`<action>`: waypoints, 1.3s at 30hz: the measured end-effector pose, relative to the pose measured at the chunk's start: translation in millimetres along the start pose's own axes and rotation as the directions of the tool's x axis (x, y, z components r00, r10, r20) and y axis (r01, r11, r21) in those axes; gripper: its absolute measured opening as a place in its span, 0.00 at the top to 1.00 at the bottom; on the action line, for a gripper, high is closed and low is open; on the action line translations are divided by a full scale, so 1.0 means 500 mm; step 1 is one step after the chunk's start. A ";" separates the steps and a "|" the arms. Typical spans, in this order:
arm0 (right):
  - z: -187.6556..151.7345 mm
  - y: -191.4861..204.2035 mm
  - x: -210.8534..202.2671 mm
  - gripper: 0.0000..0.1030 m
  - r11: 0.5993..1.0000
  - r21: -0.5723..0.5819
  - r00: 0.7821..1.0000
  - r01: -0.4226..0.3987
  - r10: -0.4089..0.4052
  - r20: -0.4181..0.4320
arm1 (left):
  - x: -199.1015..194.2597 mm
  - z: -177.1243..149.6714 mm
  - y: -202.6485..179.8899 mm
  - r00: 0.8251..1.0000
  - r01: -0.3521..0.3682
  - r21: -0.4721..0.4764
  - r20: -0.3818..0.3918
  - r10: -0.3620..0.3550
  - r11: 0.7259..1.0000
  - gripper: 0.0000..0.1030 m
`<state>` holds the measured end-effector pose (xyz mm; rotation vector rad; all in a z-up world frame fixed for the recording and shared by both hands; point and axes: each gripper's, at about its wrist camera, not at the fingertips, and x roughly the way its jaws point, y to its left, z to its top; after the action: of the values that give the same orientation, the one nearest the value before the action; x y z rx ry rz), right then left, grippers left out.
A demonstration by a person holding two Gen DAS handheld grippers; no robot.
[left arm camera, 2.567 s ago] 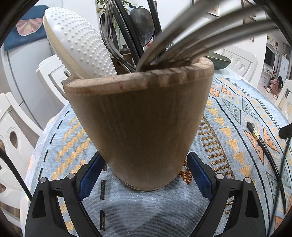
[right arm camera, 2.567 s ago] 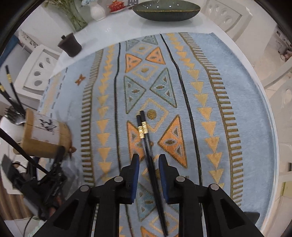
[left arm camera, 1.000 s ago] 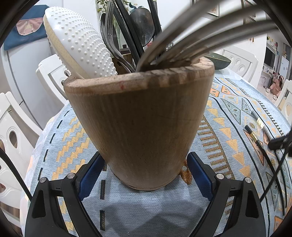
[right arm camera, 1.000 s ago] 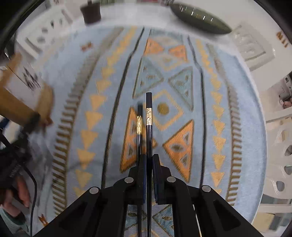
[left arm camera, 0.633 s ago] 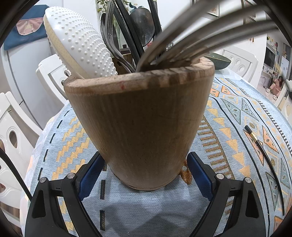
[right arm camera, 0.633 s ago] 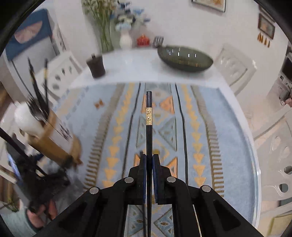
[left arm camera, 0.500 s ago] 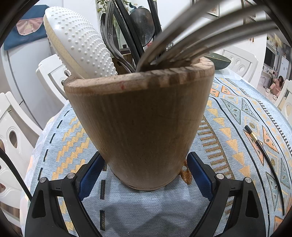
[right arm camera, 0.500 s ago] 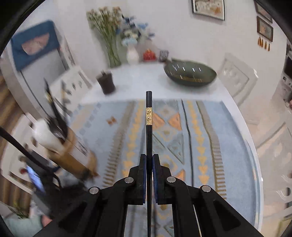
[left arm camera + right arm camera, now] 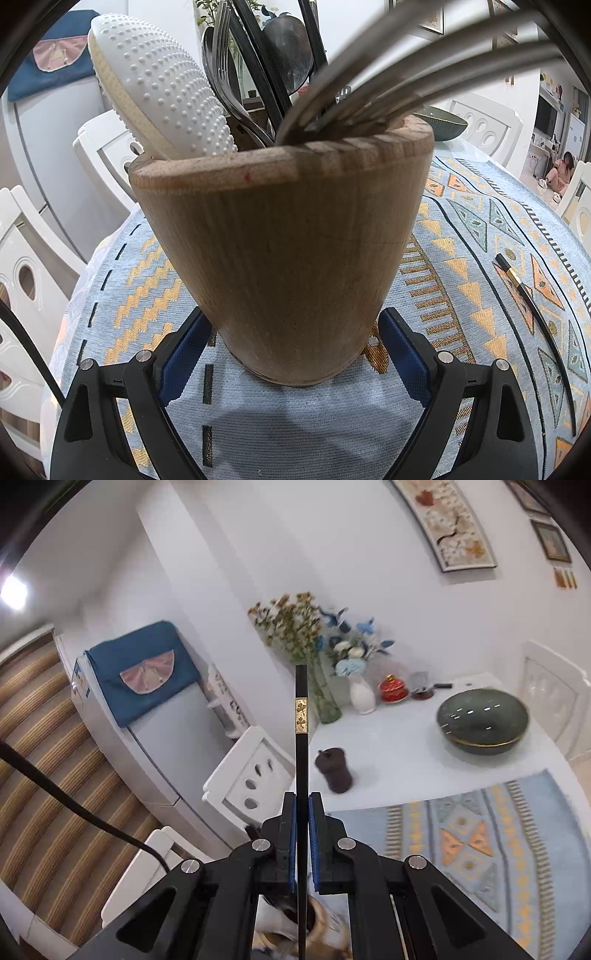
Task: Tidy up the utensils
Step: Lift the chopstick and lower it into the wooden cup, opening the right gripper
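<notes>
A wooden utensil holder (image 9: pixel 284 240) stands on the patterned tablecloth (image 9: pixel 461 266), and my left gripper (image 9: pixel 293 332) is shut on its base, one blue pad on each side. It holds a white dotted rice paddle (image 9: pixel 159 88), forks, a dark spoon and black chopsticks. My right gripper (image 9: pixel 303 801) is shut on a black chopstick (image 9: pixel 301 738) with a gold band, raised above the table. The holder (image 9: pixel 325 930) shows blurred below the right gripper, under the chopstick's lower end. A second black chopstick (image 9: pixel 532 306) lies on the cloth to the right of the holder.
At the far end of the white table sit a dark green bowl (image 9: pixel 482 720), a small dark brown cup (image 9: pixel 334 770) and vases of flowers (image 9: pixel 325 701). White chairs (image 9: pixel 251 775) ring the table. A person (image 9: pixel 561 170) sits on the floor far right.
My right gripper has risen and tipped upward with one chopstick, so its view swung from the cloth to the wall. The other chopstick stayed on the cloth. The left gripper kept still.
</notes>
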<state>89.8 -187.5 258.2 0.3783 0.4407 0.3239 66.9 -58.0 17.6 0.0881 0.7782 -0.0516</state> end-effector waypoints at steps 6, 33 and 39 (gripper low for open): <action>-0.005 0.053 0.100 0.95 0.999 -0.039 1.000 -0.009 0.010 0.009 | 0.000 0.000 -0.001 1.000 0.000 0.000 0.000 0.000 1.000 0.11; -0.069 0.045 0.078 0.41 0.987 -0.158 0.998 0.005 -0.015 -0.066 | 0.001 0.000 -0.001 1.000 0.003 -0.003 0.000 -0.003 1.000 0.11; -0.016 0.006 0.008 0.41 0.998 -0.067 1.000 -0.022 0.021 -0.005 | 0.001 0.000 -0.002 1.000 0.003 -0.003 0.000 -0.003 1.000 0.12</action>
<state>88.9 -180.9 251.2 0.3170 0.4295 0.3598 67.0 -59.0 17.1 0.0841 0.7783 -0.0534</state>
